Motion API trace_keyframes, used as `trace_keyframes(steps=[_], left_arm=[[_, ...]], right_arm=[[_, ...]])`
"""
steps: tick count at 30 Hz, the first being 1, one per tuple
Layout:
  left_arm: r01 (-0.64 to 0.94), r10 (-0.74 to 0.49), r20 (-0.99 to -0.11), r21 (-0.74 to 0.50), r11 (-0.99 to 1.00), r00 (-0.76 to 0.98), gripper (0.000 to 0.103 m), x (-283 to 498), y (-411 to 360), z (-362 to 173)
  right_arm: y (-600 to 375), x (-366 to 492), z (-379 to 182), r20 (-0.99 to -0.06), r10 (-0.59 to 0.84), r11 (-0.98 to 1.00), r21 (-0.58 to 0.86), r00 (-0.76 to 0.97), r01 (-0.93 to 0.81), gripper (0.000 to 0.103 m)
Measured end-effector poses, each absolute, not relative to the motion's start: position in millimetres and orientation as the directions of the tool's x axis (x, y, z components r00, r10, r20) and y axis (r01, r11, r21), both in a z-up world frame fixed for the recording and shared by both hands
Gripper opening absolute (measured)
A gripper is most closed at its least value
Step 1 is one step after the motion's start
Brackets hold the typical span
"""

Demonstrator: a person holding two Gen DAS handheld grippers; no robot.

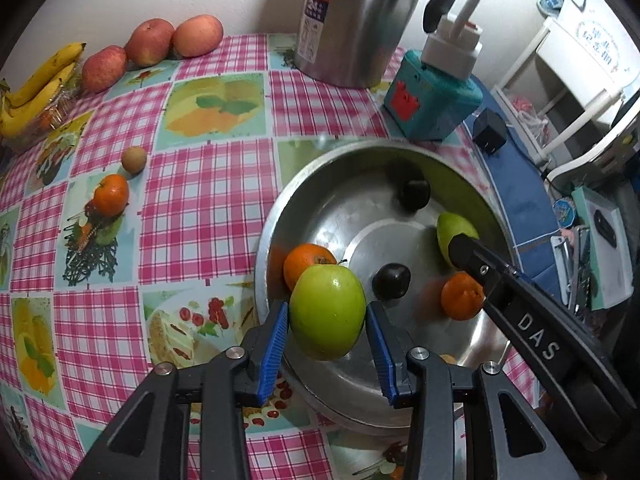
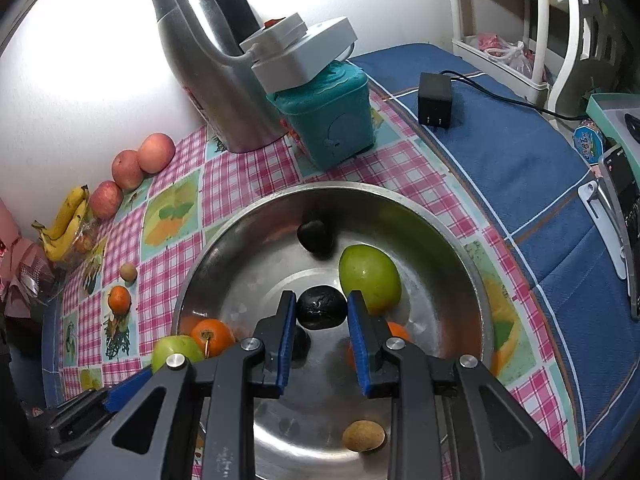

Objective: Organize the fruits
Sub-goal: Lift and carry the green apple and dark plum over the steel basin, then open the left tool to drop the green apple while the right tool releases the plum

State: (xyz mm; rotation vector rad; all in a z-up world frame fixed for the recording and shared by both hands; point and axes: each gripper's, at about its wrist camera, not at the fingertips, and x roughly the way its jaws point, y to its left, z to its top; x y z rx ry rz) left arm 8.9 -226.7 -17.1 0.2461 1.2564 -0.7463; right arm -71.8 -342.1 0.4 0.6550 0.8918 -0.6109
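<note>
A: What do the left tongs [image 1: 327, 322] hold?

B: A round green apple [image 1: 327, 312], clamped between their blue ribbed pads just above the near rim of a wide, shallow stainless-steel bowl [image 1: 280, 208]. The bowl stands on a worktop [image 1: 208, 184] covered in a pink checked cloth with fruit pictures.

A: And the right tongs [image 2: 321, 306]?

B: Closed narrowly on a small, dark, almost black plum [image 2: 321, 307], held over the middle of the bowl.

A: What lies in the bowl?

B: A second dark plum [image 2: 315, 236] at the far side, a green pear-shaped fruit [image 2: 370, 278] beside the right tongs, an orange tangerine [image 2: 212, 334] near the left rim, another tangerine [image 1: 462, 296] partly hidden behind the right tongs, and a small brown oval fruit [image 2: 363, 435] at the near side.

A: Anything still outside the bowl?

B: Yes — a tangerine [image 1: 111, 195] and a small tan round fruit [image 1: 134, 159] on the cloth, well apart from the bowl. Three red apples [image 1: 148, 42] and a bunch of yellow bananas [image 1: 40, 88] sit along the far edge by the wall — near a tall steel kettle [image 1: 356, 20].
</note>
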Motion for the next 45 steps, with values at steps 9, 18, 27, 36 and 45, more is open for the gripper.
trace_keyframes(steps=[9,18,27,36,45], left_arm=[[0.636,-0.357,-0.928,-0.213,0.741,0.105,0.042,7.4,-229.9,-24.2],[0.637,-0.339,-0.936,-0.207,0.742,0.091,0.042,7.1,-232.3,-32.5],[0.640,-0.335,-0.938,-0.204,0.741,0.089,0.043,6.9,-233.5,-33.1],[0.647,-0.352,-0.930,-0.206,0.734,0.103,0.043,5.5,-233.7,-26.2],[0.639,-0.346,-0.933,-0.207,0.740,0.099,0.052,7.5,-232.3,-25.0]], right_arm=[[-342.8,-70.0,-5.2,-0.857,-0.206,0.644,0.245,0.473,0.725,0.027],[-342.9,-69.6,-5.9,-0.859,-0.204,0.643,0.244,0.469,0.726,0.027],[-342.8,-70.0,-6.6,-0.860,-0.205,0.641,0.243,0.467,0.728,0.027],[-342.4,-69.5,-6.3,-0.859,-0.207,0.643,0.241,0.469,0.726,0.027],[-343.0,-70.5,-5.1,-0.857,-0.212,0.637,0.243,0.469,0.731,0.029]])
